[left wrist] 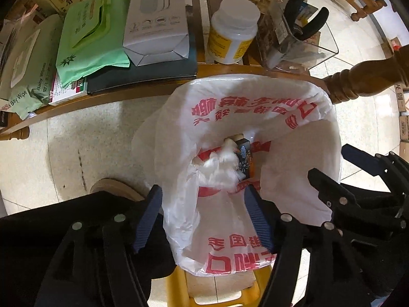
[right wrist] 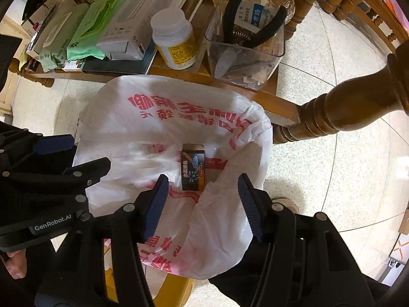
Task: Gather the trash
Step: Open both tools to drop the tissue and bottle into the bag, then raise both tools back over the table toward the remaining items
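A white plastic bag with red print [left wrist: 294,153] lines a yellow bin [left wrist: 217,291] below both grippers; it also shows in the right wrist view [right wrist: 158,128]. Inside lie a small dark box [left wrist: 245,156] [right wrist: 193,168] and a blurred white crumpled piece [left wrist: 219,166] [right wrist: 145,161], which looks in motion. My left gripper [left wrist: 204,217] is open and empty over the bag's near edge. My right gripper [right wrist: 204,204] is open and empty over the bag; it shows at the right of the left wrist view [left wrist: 329,168].
A low wooden shelf [left wrist: 153,89] behind the bag holds green wipe packs [left wrist: 87,35], a white carton [left wrist: 156,18], a white and yellow bottle [left wrist: 232,30] and a clear tub with black pliers [left wrist: 304,25]. A turned wooden leg [right wrist: 345,110] stands right. Tiled floor [left wrist: 76,153] surrounds.
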Available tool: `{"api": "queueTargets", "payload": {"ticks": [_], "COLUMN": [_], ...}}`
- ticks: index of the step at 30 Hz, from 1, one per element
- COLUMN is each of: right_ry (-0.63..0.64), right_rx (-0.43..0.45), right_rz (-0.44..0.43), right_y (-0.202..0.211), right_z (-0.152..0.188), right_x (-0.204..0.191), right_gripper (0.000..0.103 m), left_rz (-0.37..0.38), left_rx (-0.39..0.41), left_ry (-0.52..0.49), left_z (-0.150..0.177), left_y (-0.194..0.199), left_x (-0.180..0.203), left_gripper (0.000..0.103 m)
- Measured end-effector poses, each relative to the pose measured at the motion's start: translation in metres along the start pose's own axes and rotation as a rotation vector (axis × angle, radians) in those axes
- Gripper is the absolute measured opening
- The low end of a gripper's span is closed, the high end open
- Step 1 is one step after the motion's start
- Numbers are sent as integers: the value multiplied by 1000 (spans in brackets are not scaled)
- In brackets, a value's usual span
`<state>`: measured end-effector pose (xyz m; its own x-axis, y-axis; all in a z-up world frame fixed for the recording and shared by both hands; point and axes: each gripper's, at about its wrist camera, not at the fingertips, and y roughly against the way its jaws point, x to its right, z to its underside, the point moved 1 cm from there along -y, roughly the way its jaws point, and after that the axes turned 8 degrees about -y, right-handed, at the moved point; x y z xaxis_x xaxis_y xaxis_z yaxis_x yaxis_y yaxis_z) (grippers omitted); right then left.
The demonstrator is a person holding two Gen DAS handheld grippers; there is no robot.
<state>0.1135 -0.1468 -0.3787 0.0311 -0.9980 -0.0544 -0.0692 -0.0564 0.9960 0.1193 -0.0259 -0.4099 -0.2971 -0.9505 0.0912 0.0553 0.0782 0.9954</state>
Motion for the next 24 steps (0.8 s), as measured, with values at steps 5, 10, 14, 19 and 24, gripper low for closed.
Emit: {"api": "queueTargets", "payload": {"ticks": [5,10,14,19,24], "right_ry": [3,9,4,9,-1], "right_rx": [15,19,23,91,208], "right_rz": [3,6,-7,-80,-154], "right_y": [7,13,28,86,175], "right_z": [0,5,15,37,53], "right_x": [0,-4,-5,-2,11], "right_gripper": [63,63,73,84,88], "left_rz": [-42,-115,-178,-134,-108], "left_rx": [15,44,69,130,201], "left_ry": [-23,-64,-109,-154,-216], "left_z": [0,5,13,35,61], "left_y": [2,11,26,77,152], "left_x": [2,9,16,22,27], "left_gripper": [70,72,73,80,84]}}
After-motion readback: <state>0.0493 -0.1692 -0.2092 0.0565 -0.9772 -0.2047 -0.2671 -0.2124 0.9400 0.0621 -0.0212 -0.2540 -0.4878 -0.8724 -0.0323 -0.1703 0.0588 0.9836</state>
